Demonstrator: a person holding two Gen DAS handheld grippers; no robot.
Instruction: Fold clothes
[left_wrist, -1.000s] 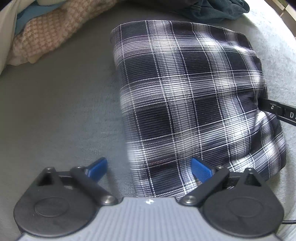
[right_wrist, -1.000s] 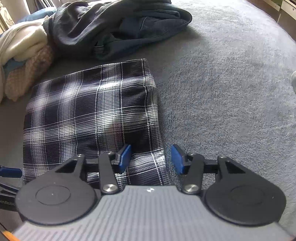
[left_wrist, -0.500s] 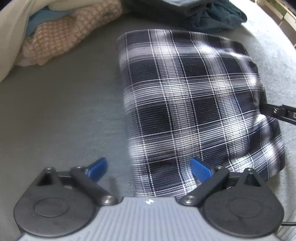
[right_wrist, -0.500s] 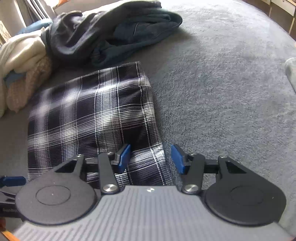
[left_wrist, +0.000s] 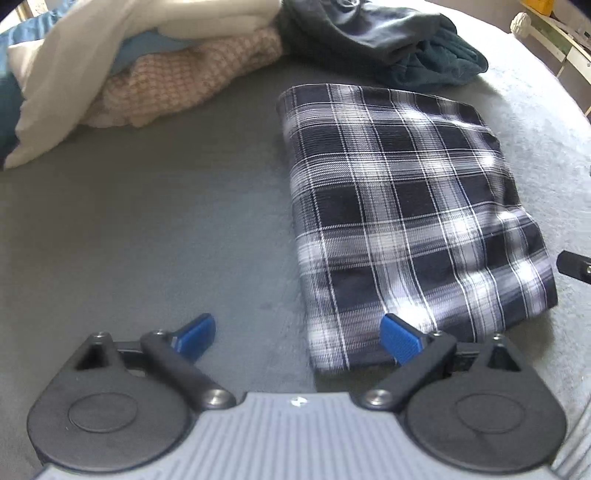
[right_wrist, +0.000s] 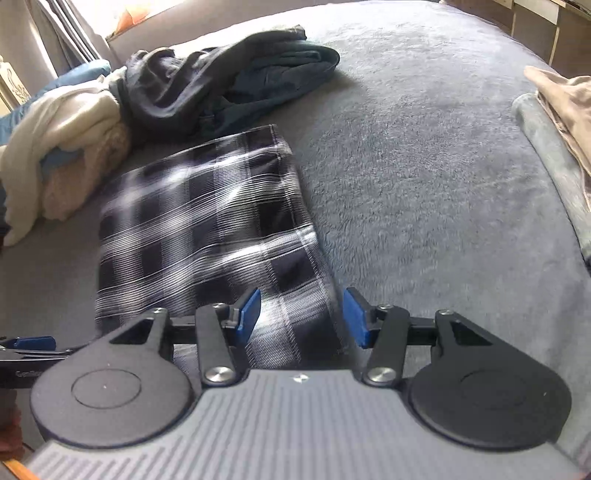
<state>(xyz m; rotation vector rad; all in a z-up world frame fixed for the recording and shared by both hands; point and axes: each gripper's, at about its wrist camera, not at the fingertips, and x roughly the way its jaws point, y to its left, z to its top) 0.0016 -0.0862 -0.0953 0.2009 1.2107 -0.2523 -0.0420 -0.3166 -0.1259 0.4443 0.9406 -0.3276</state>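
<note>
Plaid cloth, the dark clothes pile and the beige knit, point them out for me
plaid cloth (left_wrist: 402, 221), left wrist view, middle of its folded top
dark clothes pile (right_wrist: 229, 88), right wrist view, middle of the heap
beige knit (left_wrist: 184, 77), left wrist view, its checked upper face

Lettering: pale letters "Gen…", cut off, on the black body of the left gripper (right_wrist: 31, 345), left of the right gripper's fingers.
Other text: none legible.
</note>
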